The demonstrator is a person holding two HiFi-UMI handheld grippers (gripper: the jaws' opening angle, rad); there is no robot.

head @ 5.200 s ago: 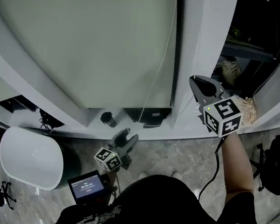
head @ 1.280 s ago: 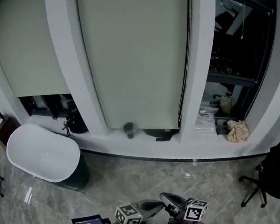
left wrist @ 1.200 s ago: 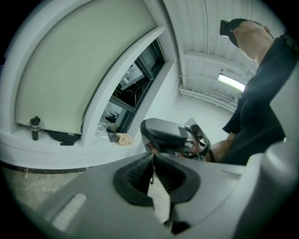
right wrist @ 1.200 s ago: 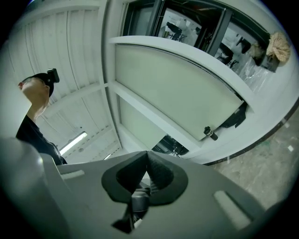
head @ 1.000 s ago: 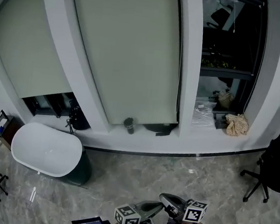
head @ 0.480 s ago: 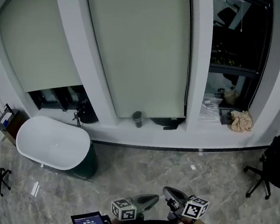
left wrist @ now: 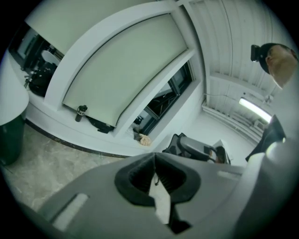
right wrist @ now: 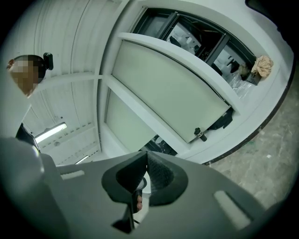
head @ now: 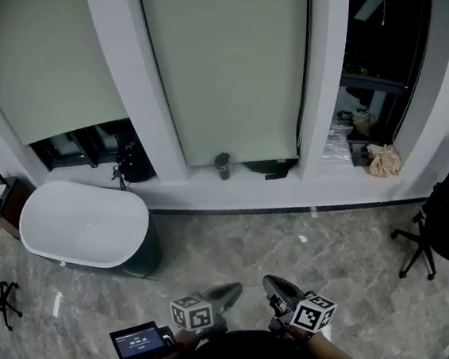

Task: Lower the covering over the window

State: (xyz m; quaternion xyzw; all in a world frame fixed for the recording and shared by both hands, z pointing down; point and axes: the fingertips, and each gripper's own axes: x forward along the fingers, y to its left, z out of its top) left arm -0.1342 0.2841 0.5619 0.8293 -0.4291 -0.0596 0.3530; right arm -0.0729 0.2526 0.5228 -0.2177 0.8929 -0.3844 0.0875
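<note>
The middle window's pale green roller blind [head: 221,63] hangs almost down to the sill, with its thin pull cord [head: 302,87] along its right edge. The left blind [head: 45,60] stops higher. The right window [head: 381,56] is dark and uncovered. Both grippers are low by my body, far from the window. My left gripper [head: 233,289] is shut and holds nothing. My right gripper [head: 271,283] is shut and empty too. The blind [left wrist: 126,70] shows in the left gripper view beyond the closed jaws, and the same blind [right wrist: 163,93] shows in the right gripper view.
A dark cup [head: 223,165] and a flat black object stand on the sill [head: 311,188]. A crumpled cloth [head: 384,159] lies at the right window. A white oval tub [head: 76,223] stands at left and a black office chair [head: 443,222] at right. Grey marble floor lies between.
Five seconds ago my right gripper was raised by the cord at the blind. Now both grippers hang low and the window is farther off. The blind looks unchanged over the last second.
</note>
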